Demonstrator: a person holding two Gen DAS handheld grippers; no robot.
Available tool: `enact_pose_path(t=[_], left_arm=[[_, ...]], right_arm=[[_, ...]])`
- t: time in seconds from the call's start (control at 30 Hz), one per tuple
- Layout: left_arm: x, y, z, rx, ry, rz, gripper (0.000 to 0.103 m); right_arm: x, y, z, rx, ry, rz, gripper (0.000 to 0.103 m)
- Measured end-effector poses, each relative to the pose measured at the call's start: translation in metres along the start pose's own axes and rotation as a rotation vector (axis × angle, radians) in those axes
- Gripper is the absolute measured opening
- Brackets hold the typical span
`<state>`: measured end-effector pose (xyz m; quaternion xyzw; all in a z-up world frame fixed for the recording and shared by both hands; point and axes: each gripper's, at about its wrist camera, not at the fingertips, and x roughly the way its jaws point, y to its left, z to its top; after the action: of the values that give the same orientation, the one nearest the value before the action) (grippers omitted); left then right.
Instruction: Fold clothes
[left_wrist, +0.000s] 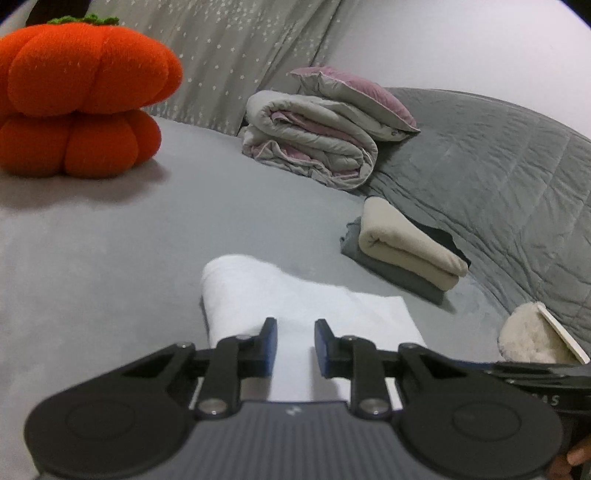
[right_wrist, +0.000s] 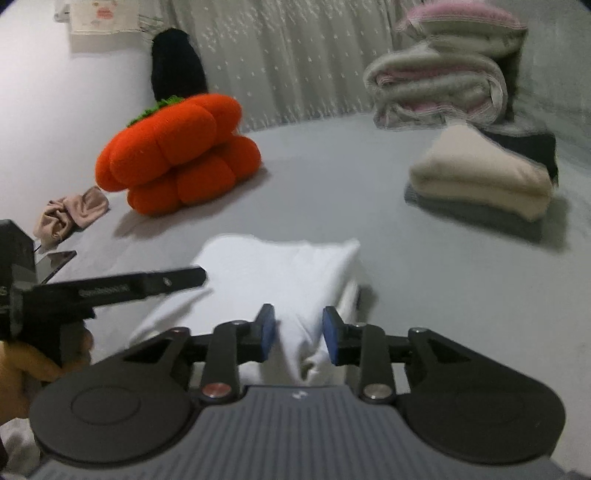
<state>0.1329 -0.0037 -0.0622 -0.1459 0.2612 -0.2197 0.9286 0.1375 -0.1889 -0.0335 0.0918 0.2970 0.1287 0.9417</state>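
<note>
The folded white cloth garment (left_wrist: 295, 306) lies on the grey bedsheet (left_wrist: 129, 240) directly under both tools. The left gripper (left_wrist: 295, 345) stands part open above it, pads clear of the fabric, holding nothing. The right gripper (right_wrist: 299, 334) is likewise part open, a raised white fold between its jaws, unpinched, likely for squaring the bundle. The finished beige-and-grey folded stack (left_wrist: 402, 251) waits ahead to the right.

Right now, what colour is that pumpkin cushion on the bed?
Bright orange with a green knitted top; the pumpkin cushion shows best in the right wrist view.
</note>
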Motion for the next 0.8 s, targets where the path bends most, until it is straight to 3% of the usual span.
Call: enact_pose_path(t=[0.2, 0.3, 0.37, 0.43, 0.57, 0.63, 0.8], left_arm=[[-0.012, -0.005, 0.006, -0.023, 0.002, 0.015, 0.022], [-0.020, -0.004, 0.008, -0.047, 0.009, 0.016, 0.026], [-0.023, -0.002, 0.010, -0.063, 0.031, 0.019, 0.029], [-0.026, 0.000, 0.012, -0.082, 0.055, 0.018, 0.043], [-0.032, 0.004, 0.014, -0.134, 0.096, 0.011, 0.053], [-0.035, 0.005, 0.015, -0.157, 0.105, 0.007, 0.064], [-0.030, 0.015, 0.012, -0.225, 0.147, 0.002, 0.071]], right_arm=[[0.003, -0.005, -0.001, 0.074, 0.009, 0.007, 0.036], [-0.002, -0.003, 0.002, 0.093, 0.004, -0.005, 0.046], [-0.005, -0.004, 0.004, 0.124, 0.001, 0.000, 0.048], [-0.009, -0.008, 0.005, 0.159, -0.001, 0.006, 0.054], [-0.012, -0.017, 0.007, 0.252, 0.001, 0.033, 0.062], [-0.013, -0.021, 0.008, 0.303, 0.001, 0.048, 0.070], [-0.007, -0.035, 0.005, 0.441, 0.020, 0.072, 0.076]])
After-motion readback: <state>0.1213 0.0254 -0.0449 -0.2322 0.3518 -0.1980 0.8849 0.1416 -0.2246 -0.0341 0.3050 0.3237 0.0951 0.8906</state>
